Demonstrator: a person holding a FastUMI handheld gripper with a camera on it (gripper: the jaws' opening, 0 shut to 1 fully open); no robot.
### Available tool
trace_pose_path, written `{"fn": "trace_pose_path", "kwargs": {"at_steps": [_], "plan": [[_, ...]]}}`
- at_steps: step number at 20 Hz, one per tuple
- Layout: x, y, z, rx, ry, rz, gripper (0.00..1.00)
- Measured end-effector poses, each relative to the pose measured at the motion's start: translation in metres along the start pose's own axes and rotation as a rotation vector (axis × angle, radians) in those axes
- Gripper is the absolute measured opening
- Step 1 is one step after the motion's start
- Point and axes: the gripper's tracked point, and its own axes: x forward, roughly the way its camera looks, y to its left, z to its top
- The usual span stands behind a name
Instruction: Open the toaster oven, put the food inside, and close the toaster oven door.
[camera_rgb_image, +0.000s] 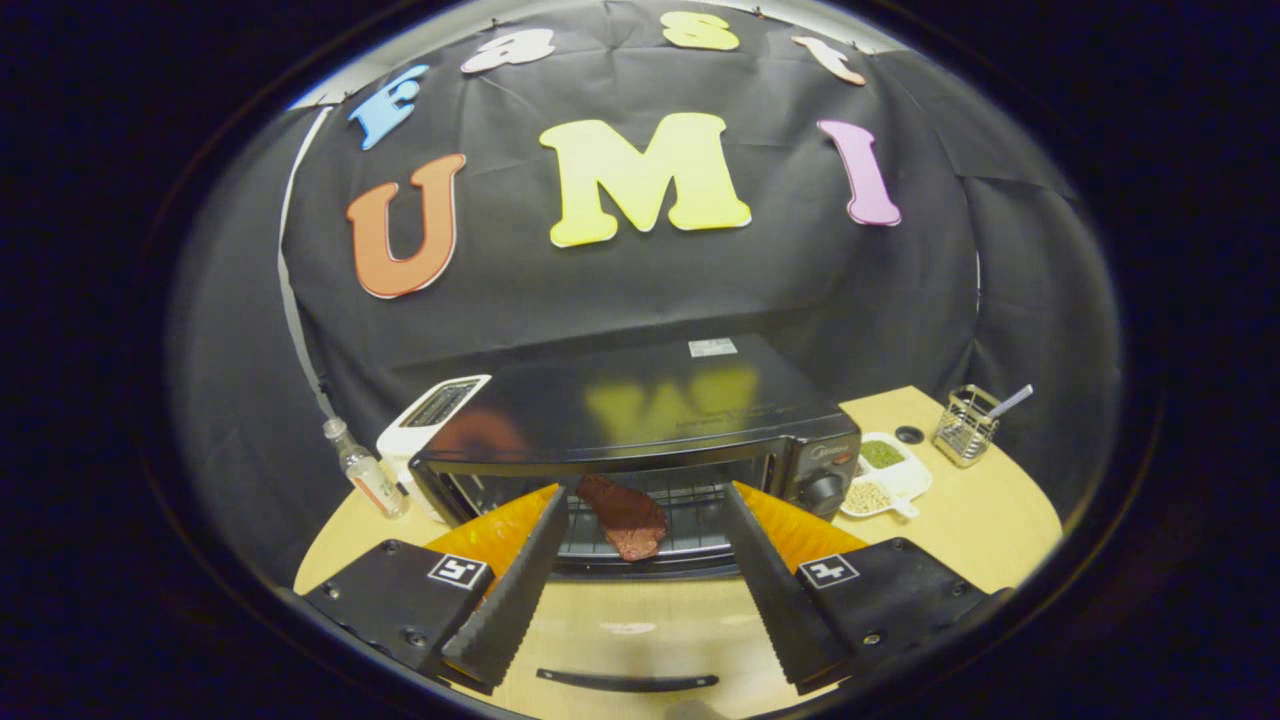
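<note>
With the toaster oven (640, 440) door (625, 625) lying fully open and flat toward the camera, the jaws are standing wide apart and gripping nothing; gripper (643, 520) is hovering just in front of the opening. Food (625, 517), a reddish-brown slab, is sitting on the wire rack (690, 520) inside the oven, just ahead of the fingertips, touching neither. White toaster (432, 420) and small bottle (365, 470) are sitting left of the oven; divided dish (890, 478) and wire holder (965, 425) are sitting right, all on the wooden surface (990, 520).
</note>
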Motion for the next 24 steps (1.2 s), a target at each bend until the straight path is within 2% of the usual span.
{"fn": "trace_pose_path", "kwargs": {"at_steps": [5,10,18,24], "plan": [[-0.045,-0.011,0.004,-0.057,0.003,0.005,0.98],[-0.083,-0.026,-0.026,-0.088,0.048,0.001,0.98],[-0.114,-0.035,-0.113,-0.122,0.156,0.011,0.98],[-0.105,-0.025,-0.183,-0.129,0.24,0.023,0.98]]}}
